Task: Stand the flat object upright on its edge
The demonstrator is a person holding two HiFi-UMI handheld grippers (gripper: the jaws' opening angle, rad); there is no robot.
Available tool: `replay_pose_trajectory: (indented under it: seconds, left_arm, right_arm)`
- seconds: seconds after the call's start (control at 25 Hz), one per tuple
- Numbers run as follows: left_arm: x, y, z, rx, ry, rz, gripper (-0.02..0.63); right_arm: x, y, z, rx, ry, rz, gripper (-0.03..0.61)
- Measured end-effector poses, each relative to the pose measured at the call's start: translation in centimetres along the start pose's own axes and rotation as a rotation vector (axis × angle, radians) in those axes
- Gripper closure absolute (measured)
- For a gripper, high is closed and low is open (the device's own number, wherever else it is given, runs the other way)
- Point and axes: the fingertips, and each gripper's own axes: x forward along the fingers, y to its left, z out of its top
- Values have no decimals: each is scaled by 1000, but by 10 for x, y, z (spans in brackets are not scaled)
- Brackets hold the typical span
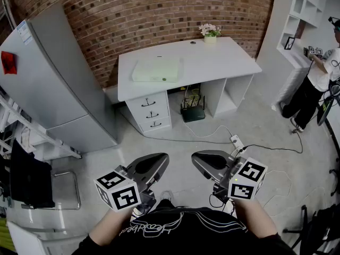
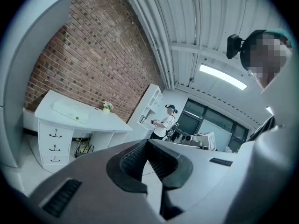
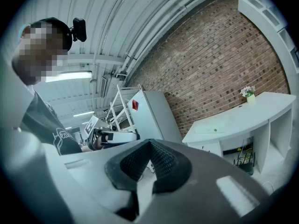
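Flat object (image 1: 158,69): pale, lying flat on the white worktop (image 1: 228,62), left of its centre, in front of the brick wall (image 1: 159,9).
Flower pot (image 1: 210,35): at the worktop's back edge, well apart from the flat object.
Left tongs (image 2: 148,144): clenched, pads together, nothing between them.
Right tongs (image 3: 149,143): clenched, empty.
Both tongs: side by side close to the person's body, over the floor, well apart from the worktop.

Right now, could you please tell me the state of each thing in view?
Pale green flat rectangular object: lying flat on the white desk.
Left gripper: shut, empty.
Right gripper: shut, empty.
Three white drawers: closed.
Small white flowerpot: upright.
Grey fridge: doors closed.
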Motion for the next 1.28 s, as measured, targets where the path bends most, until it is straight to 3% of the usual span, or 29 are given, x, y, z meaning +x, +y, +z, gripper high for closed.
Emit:
replay_pose_trajectory:
  seconds: [0.6, 1.12, 1.28]
  left_arm:
    - [-4, -57, -16, 13, -48, -19, 612]
    - [22, 1, -3, -89, -55, -13, 612]
    - [46, 36, 8, -112, -32, -21, 612]
  right_arm:
    - [-64, 23, 6, 29, -86, -20, 574]
    - [-41, -24, 3, 60, -55, -66, 574]
    - [-17, -53, 11, 109, -59, -34, 574]
